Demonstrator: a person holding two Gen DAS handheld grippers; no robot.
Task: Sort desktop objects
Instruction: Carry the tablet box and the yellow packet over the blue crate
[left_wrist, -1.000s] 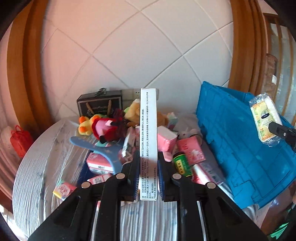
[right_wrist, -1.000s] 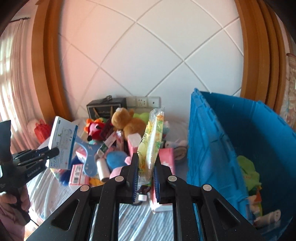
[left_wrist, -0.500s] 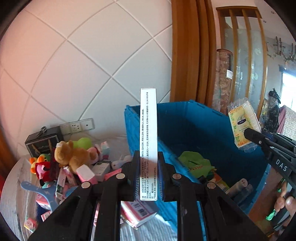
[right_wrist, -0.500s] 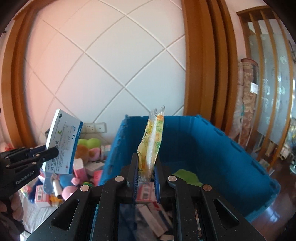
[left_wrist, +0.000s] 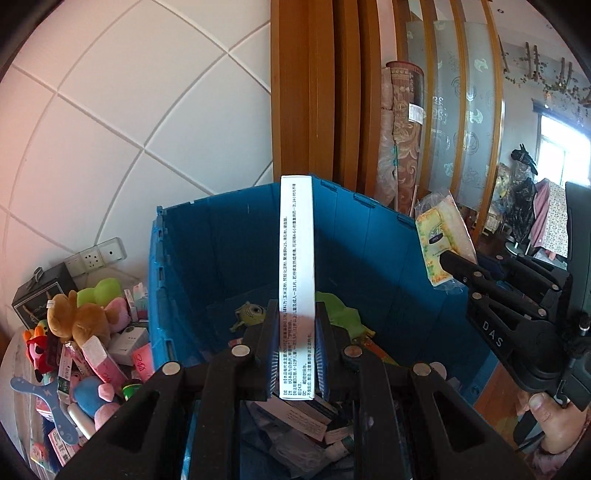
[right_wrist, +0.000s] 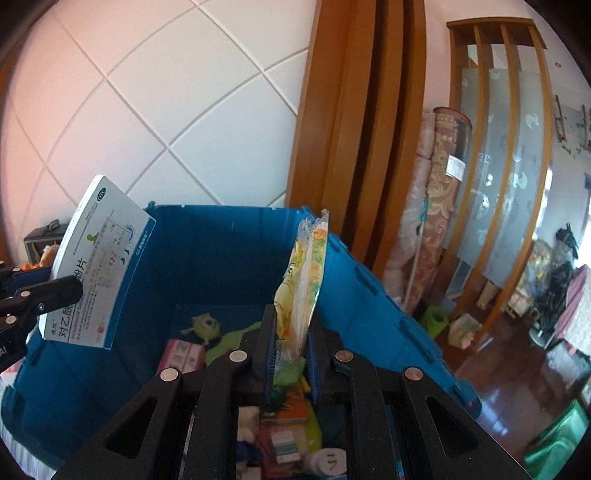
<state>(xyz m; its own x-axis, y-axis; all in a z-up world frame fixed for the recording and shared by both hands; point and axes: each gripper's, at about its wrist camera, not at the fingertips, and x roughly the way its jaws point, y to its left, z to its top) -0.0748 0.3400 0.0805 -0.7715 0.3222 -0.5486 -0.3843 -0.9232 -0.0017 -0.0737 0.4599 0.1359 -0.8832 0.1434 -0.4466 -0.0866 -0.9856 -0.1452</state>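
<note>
Both grippers now over blue bin (left_wrist: 369, 258); medicine box (left_wrist: 296, 277) upright.

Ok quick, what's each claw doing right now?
Left claw: closed on the white medicine box, above the blue bin.
Right claw: closed on the yellow packet.

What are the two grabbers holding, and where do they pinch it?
The left hand-held gripper pinches the white medicine box at its lower end. The right hand-held gripper pinches the yellow tissue packet at its bottom.

Bright daylight from a window (left_wrist: 561, 147) at right, pinkish tint at left, strong fisheye curvature, dark vignetted corners.
</note>
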